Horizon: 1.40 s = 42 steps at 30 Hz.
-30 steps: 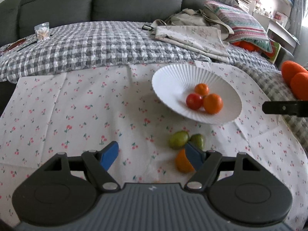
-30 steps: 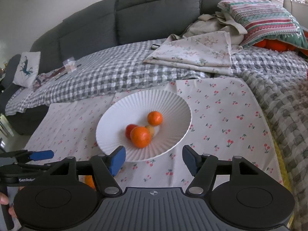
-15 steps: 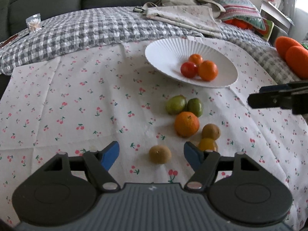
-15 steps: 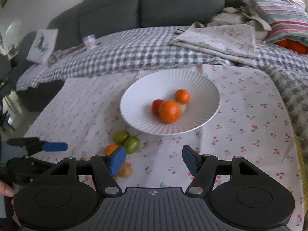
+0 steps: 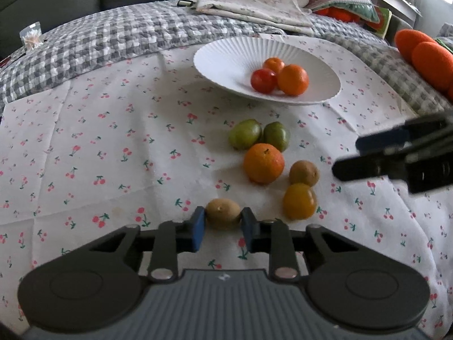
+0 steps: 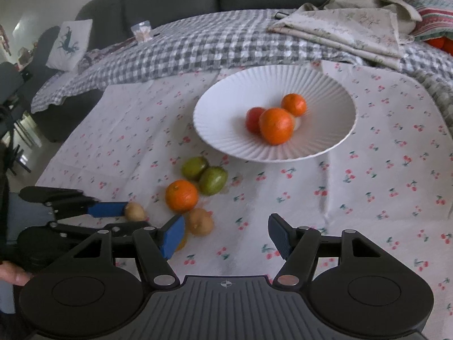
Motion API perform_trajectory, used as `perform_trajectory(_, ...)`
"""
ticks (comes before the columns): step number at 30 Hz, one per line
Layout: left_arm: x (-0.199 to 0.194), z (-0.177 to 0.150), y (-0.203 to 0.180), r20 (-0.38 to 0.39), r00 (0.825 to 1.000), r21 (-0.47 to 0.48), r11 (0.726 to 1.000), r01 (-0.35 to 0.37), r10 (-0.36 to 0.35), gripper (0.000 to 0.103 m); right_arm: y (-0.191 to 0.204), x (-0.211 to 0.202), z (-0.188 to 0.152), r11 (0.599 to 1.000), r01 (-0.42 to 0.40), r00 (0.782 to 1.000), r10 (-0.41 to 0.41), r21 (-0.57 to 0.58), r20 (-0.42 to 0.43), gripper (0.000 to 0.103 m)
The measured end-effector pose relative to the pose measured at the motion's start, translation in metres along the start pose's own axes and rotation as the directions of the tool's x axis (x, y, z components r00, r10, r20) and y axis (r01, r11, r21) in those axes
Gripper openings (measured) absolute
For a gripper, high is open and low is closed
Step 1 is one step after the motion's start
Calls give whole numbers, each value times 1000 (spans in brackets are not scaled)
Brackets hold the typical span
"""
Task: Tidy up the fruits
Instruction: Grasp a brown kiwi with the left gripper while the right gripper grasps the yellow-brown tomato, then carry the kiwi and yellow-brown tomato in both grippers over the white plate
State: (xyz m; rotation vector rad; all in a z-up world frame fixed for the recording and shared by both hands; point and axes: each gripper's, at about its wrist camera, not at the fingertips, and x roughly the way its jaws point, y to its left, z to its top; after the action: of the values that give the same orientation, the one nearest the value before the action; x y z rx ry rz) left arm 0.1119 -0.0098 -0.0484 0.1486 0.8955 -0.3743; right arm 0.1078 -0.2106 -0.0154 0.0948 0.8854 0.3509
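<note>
My left gripper (image 5: 220, 223): jaws, wide a second ago, now pinching brown kiwi (image 5: 222, 214) on cherry-print cloth (image 5: 113, 147); first pick secured. Right gripper (image 6: 226, 233) jaws spread, empty. Five loose fruits at 1 o'clock. White bowl (image 5: 226, 59) beyond holds three fruits; right view reveals pale fourth.

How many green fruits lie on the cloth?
2. The left green fruit and the right green fruit touch side by side, between the white plate and the loose orange.
</note>
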Motion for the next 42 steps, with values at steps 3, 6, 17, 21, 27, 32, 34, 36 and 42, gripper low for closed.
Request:
perform_trajectory(3,-4,1,6,12,1000,-25,1000,2,-2,26,4,4,-3,999,-39,999,39,6,-20,66)
perform_trajectory(6,-6,1,9,14,1000,-36,999,-3,3,26,7,11,-6,998,-68,997,69,17,-46,66)
perform_trajectory(17,-9,1,21,17,999,-96,995,-41,43,26,30,31,-18,993,-110,992,107,-41,-70,65)
perform_trajectory(21,-9,0,23,16,999,-103,994,-47,49,26,42,36,-21,991,-97,995,94,-89,-44,65)
perform_trajectory(27,-9,-1,24,16,998,-102,993,-51,53,26,49,41,-22,989,-83,996,82,-125,-18,38)
perform_trajectory(32,-10,0,25,21,998,-106,993,-49,52,26,49,40,-20,989,-65,998,64,-135,-13,28)
perform_trajectory(34,-11,0,25,23,998,-108,993,-49,52,26,50,38,-21,987,-69,998,67,-143,-16,28)
perform_trajectory(36,-11,0,25,25,998,-108,993,-51,54,26,51,37,-21,986,-69,998,67,-151,-20,28)
perform_trajectory(42,-12,1,25,30,998,-113,992,-52,56,26,51,30,-19,985,-71,997,71,-156,-8,28)
